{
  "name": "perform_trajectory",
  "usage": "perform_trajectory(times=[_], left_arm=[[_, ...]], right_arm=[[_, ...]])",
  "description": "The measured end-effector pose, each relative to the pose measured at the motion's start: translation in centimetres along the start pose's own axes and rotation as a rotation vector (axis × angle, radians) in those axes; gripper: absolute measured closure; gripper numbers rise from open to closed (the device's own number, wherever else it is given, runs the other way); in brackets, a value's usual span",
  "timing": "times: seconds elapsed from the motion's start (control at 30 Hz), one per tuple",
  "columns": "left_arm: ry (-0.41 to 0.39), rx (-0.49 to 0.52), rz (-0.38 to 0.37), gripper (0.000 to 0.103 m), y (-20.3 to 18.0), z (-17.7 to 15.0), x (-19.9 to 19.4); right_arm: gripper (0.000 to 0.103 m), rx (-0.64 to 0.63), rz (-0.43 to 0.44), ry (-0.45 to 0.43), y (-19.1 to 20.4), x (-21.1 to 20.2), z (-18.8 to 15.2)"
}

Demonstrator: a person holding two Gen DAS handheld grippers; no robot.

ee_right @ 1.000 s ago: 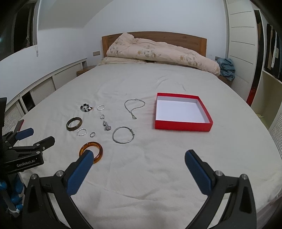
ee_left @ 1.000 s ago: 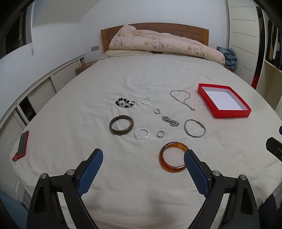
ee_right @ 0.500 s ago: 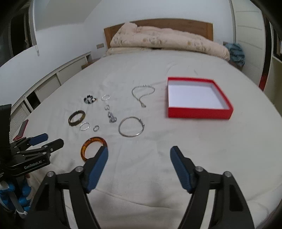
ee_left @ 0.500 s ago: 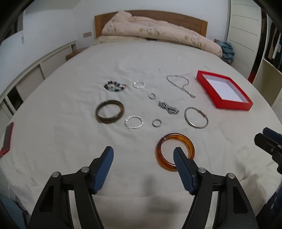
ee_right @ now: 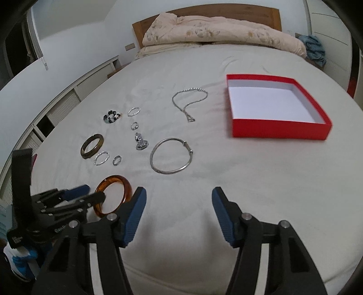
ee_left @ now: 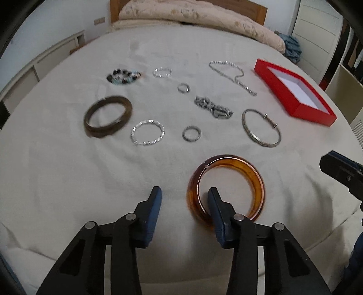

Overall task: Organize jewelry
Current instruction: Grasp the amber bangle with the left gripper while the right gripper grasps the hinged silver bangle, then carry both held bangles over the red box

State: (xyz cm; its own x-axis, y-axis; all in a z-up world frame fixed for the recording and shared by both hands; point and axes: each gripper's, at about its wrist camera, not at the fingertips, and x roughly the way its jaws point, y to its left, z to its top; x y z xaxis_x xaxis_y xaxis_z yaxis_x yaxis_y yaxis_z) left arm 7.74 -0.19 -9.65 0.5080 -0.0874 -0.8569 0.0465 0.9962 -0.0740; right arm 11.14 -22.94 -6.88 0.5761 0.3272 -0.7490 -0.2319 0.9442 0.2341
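Note:
Jewelry lies spread on a white bed. An amber bangle [ee_left: 245, 172] lies nearest; it also shows in the right wrist view [ee_right: 127, 183]. My left gripper [ee_left: 183, 195] is open, its right finger inside the bangle and its left finger outside, astride the bangle's near-left rim. My right gripper [ee_right: 179, 197] is open and empty above bare sheet. Beyond lie a dark bangle [ee_left: 107, 116], a silver bangle [ee_left: 261, 128], a chain necklace [ee_left: 231, 74], a beaded bracelet [ee_left: 123, 77] and small rings. An open red box [ee_right: 276, 109] is empty.
A folded quilt [ee_right: 217, 34] and wooden headboard [ee_right: 204, 11] are at the far end. Low white cabinets [ee_right: 63, 99] run along the left wall. White wardrobe doors [ee_left: 317, 34] stand at the right. The bed's near edge is just below both grippers.
My left gripper has come down and forward to the amber bangle and its jaws have narrowed around the rim. My right gripper has also lowered and narrowed somewhat.

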Motion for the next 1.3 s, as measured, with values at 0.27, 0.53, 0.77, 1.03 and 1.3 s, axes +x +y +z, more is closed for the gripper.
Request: perform_trajectory(times=[0.27, 0.53, 0.77, 1.03, 1.3], left_arm=[[-0.026, 0.003, -0.014, 0.092, 0.1, 0.0, 0.7], [-0.06, -0.052, -0.05, 0.093, 1.2, 0.3, -0.1], [-0.079, -0.098, -0.06, 0.093, 2.2, 0.9, -0.2], [-0.082, -0.124, -0.06, 0.093, 2.7, 1.2, 0.1], [-0.08, -0.12, -0.039, 0.093, 2.5, 1.4, 0.3]], right_arm=[[0.052, -0.034, 0.053, 0.05, 1.6, 3.8, 0.7], [0.053, -0.045, 0.072, 0.067, 2.3, 5.7, 0.8], [0.063, 0.0, 0.053, 0.045, 0.6, 6.9, 2.3], [0.093, 0.016, -0.008, 0.082, -1.5, 9.8, 3.3], [0.095, -0.149, -0.03, 0.153, -0.4, 11.7, 4.5]])
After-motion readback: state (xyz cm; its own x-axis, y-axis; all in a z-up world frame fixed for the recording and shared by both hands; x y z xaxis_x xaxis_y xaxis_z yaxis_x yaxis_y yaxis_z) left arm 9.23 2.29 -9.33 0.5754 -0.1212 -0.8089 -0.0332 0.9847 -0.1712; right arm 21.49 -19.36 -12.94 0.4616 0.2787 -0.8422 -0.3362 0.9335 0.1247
